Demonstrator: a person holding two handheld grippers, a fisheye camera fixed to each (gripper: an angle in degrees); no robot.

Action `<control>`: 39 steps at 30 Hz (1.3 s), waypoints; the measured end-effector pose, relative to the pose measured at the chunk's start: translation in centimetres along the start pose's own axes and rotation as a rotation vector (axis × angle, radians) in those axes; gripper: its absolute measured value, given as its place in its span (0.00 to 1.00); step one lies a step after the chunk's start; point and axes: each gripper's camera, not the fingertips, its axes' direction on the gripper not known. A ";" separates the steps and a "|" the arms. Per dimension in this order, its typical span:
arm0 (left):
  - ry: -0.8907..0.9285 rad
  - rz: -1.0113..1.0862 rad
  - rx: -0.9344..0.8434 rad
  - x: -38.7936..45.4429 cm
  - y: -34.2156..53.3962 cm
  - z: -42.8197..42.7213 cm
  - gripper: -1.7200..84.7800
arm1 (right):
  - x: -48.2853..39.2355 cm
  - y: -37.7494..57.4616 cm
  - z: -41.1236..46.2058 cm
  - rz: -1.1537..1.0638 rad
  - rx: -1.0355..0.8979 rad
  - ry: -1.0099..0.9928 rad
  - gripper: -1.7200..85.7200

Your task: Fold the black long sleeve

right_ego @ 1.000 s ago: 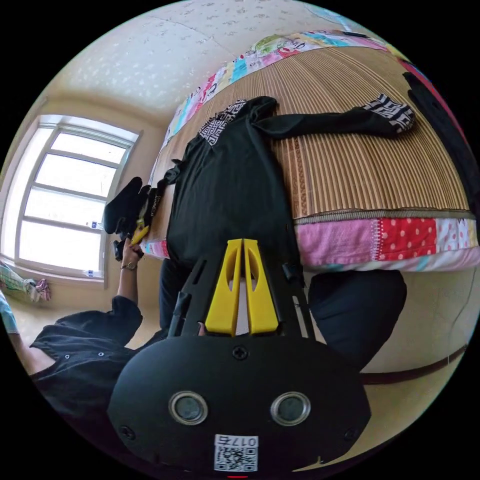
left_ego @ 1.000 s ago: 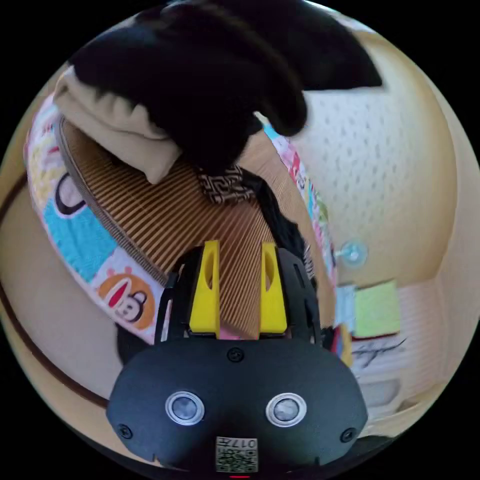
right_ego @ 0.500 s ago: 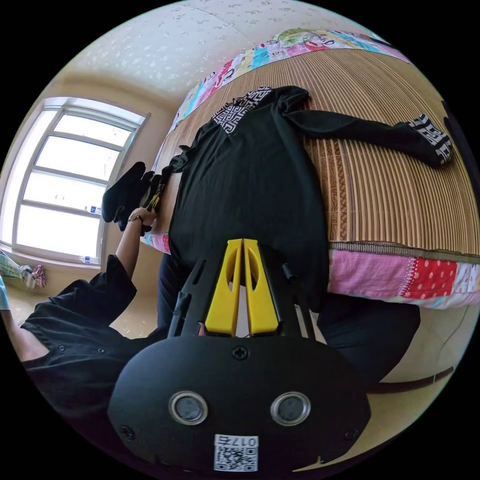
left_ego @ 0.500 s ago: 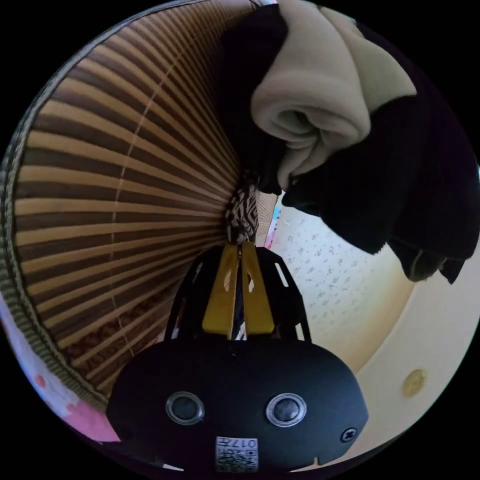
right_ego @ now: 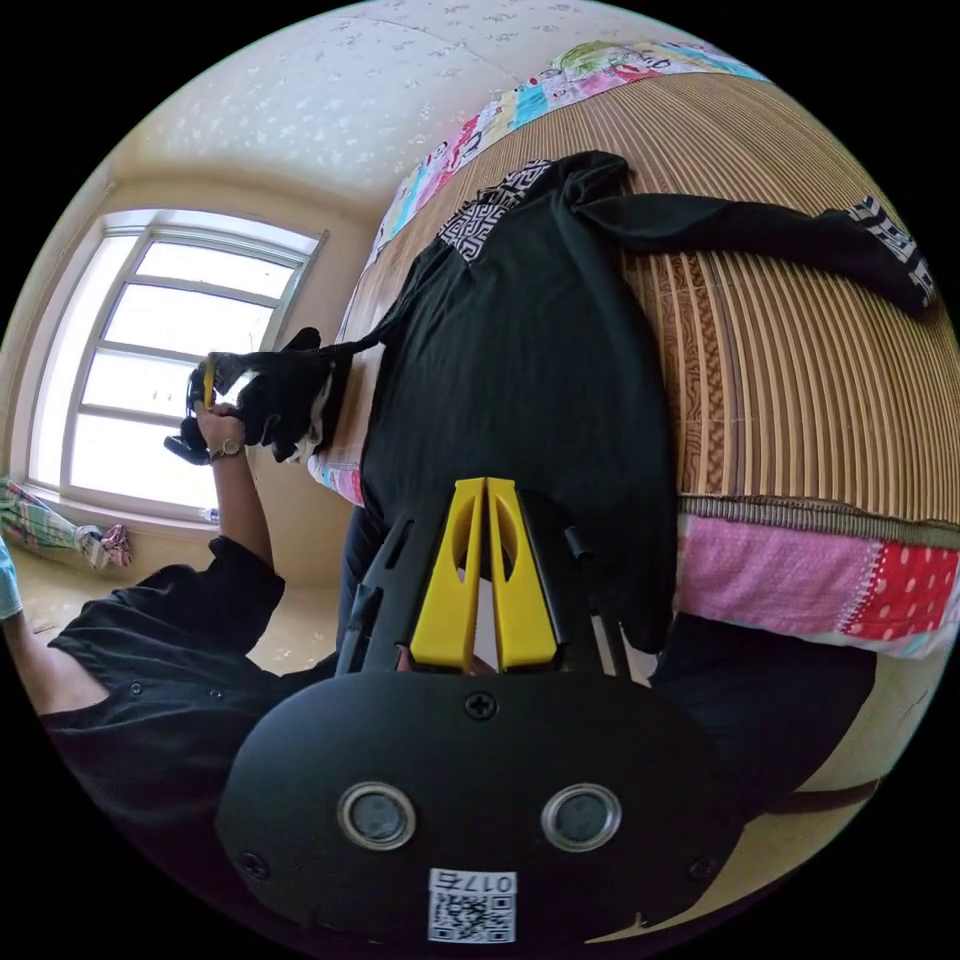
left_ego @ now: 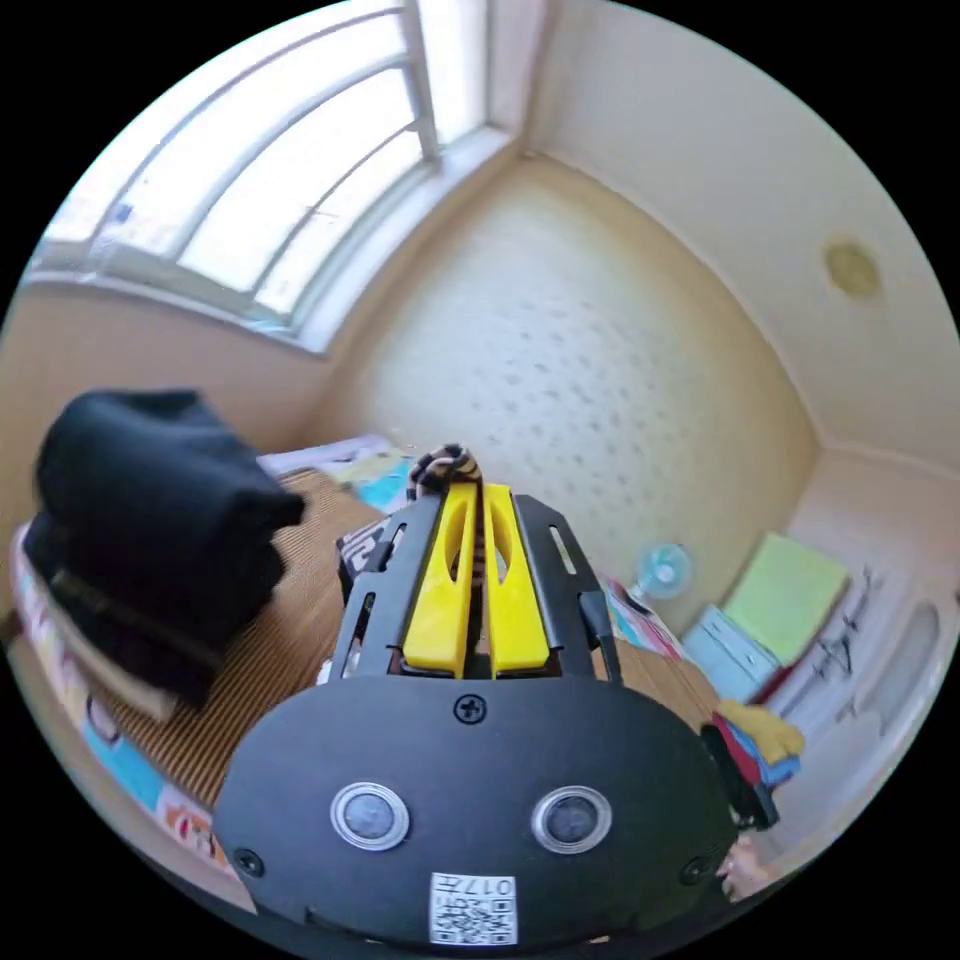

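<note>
Bed (right_ego: 800, 580) with slatted mat (right_ego: 800, 380) at 2 o'clock in right gripper view; black long sleeve (right_ego: 530, 340) spread across it. Right gripper (right_ego: 485, 490) jaws together on its hem. Left gripper (left_ego: 478, 495) clamped on patterned cuff (left_ego: 445, 465). Folded stack (left_ego: 140, 530) at 9 o'clock.

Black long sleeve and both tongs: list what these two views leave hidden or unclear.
- Right tongs, right gripper view: tips lie against the black long sleeve; black on black hides whether they pinch cloth.
- Hem of the shirt, right gripper view: hidden behind the tongs' body.
- Right cuff, right gripper view: cut off by the lens edge.
- Left tongs, left gripper view: shut on the patterned cuff; the sleeve below is hidden by the tongs.
</note>
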 end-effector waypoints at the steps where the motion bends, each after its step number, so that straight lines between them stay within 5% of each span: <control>1: 0.107 0.076 -0.040 3.2 -0.1 2.4 0.01 | 0.0 0.1 -0.1 0.002 0.000 -0.007 0.03; 6: 0.519 0.366 -0.325 18.7 6.0 15.9 0.01 | 0.1 1.9 -1.2 0.019 0.028 -0.042 0.03; 8: 0.719 0.455 -0.610 25.6 13.9 24.4 0.01 | 0.3 2.4 -1.7 0.048 0.052 -0.097 0.03; 14: 0.614 0.446 -0.985 29.6 37.6 34.6 0.08 | -1.2 3.5 -1.7 0.038 0.044 -0.088 0.03; 19: 0.722 0.338 -0.937 26.9 38.5 29.8 0.12 | 0.4 3.3 -2.4 0.072 0.053 -0.012 0.05; 21: 0.657 0.315 -0.849 24.2 35.7 27.0 0.11 | 0.6 1.1 -3.0 0.053 0.095 -0.014 0.07; 25: 0.181 0.141 -0.750 14.1 29.4 24.3 0.13 | -2.2 -5.2 -3.5 -0.073 0.181 0.033 0.12; 29: -0.129 0.021 -0.724 6.5 27.3 25.5 0.17 | -7.8 -13.5 -0.5 -0.269 0.206 0.283 0.17; 33: -0.152 -0.035 -0.842 3.7 29.4 29.6 0.15 | -11.0 -19.5 5.5 -0.458 0.079 0.455 0.14; 39: -0.043 -0.024 -0.878 2.5 28.7 31.7 0.02 | -10.9 -24.3 10.3 -0.455 -0.176 0.656 0.05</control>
